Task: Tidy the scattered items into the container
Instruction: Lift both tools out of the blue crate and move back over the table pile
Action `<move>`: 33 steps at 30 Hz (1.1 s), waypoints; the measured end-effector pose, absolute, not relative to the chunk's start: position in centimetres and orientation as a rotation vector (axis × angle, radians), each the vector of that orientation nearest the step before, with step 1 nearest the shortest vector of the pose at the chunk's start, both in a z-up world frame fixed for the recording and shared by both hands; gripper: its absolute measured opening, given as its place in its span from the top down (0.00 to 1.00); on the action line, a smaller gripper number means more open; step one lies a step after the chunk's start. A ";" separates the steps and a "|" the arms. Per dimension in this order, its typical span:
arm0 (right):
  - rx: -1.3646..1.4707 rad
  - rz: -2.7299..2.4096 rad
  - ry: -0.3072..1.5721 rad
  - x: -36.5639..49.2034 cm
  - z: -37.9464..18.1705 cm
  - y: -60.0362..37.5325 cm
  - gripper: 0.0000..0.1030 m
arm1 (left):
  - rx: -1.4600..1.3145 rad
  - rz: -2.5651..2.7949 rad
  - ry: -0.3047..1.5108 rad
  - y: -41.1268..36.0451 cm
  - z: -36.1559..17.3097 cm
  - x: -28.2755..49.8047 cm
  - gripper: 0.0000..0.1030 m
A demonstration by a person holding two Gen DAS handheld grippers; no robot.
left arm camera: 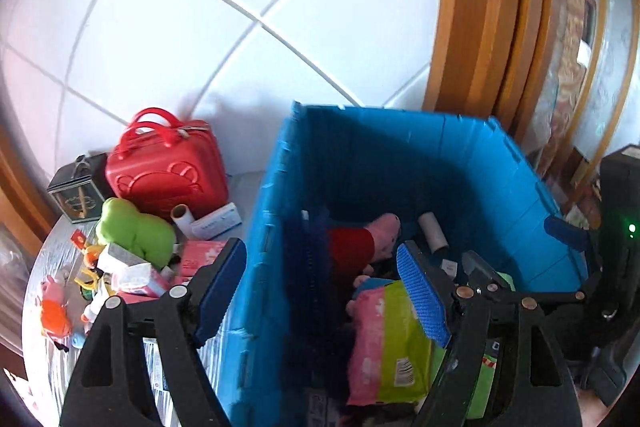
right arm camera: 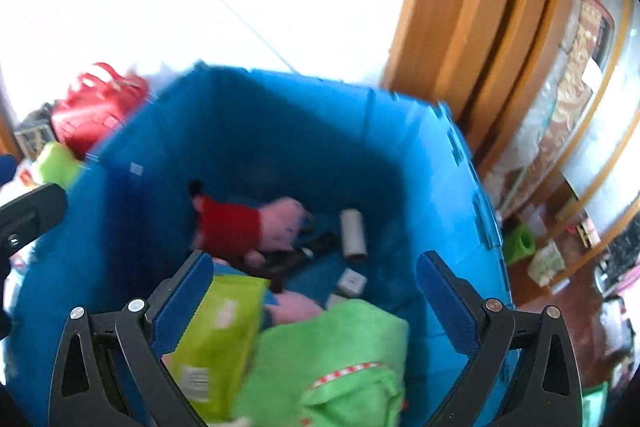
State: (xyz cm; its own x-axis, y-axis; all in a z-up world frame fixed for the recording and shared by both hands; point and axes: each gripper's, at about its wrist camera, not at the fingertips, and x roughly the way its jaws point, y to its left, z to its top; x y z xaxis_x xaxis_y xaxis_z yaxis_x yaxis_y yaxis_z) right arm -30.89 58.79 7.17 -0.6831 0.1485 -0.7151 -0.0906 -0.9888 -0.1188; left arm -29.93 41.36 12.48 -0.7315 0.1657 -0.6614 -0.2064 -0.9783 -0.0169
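Observation:
A blue crate (left arm camera: 400,151) (right arm camera: 280,115) holds a pink pig plush in red (left arm camera: 360,243) (right arm camera: 244,227), a cardboard roll (left arm camera: 433,231) (right arm camera: 353,233), a pink-and-green packet (left arm camera: 394,343) (right arm camera: 216,331) and a green cloth toy (right arm camera: 340,359). My left gripper (left arm camera: 324,291) is open, straddling the crate's left wall. My right gripper (right arm camera: 316,311) is open and empty above the crate; it also shows at the right of the left wrist view (left arm camera: 560,251). Scattered items lie left of the crate: a red case (left arm camera: 168,171), a green plush (left arm camera: 136,231), a roll (left arm camera: 183,218), boxes, small toys.
A small dark lantern (left arm camera: 78,191) stands behind the pile. A white tiled wall is behind. A wooden frame (left arm camera: 480,11) and cluttered shelves (right arm camera: 568,147) stand at the right. An orange-and-pink toy (left arm camera: 54,307) lies near the table's left edge.

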 end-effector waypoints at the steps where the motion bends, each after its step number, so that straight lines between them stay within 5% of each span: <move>1: -1.171 2.792 -0.096 -30.4 7.8 58.1 0.00 | -1.022 2.761 0.064 40.3 12.9 -29.3 0.25; 12: -0.982 2.899 -0.086 -25.6 12.1 47.0 0.00 | -0.842 2.868 -0.024 26.4 13.9 -24.0 0.22; 19: -0.935 2.945 -0.056 -23.4 12.3 36.8 0.00 | -0.781 2.897 -0.016 15.1 12.1 -22.0 0.09; 33: -1.135 2.933 -0.039 -21.9 4.7 20.8 0.00 | -0.922 2.882 -0.055 -1.8 4.2 -21.5 0.08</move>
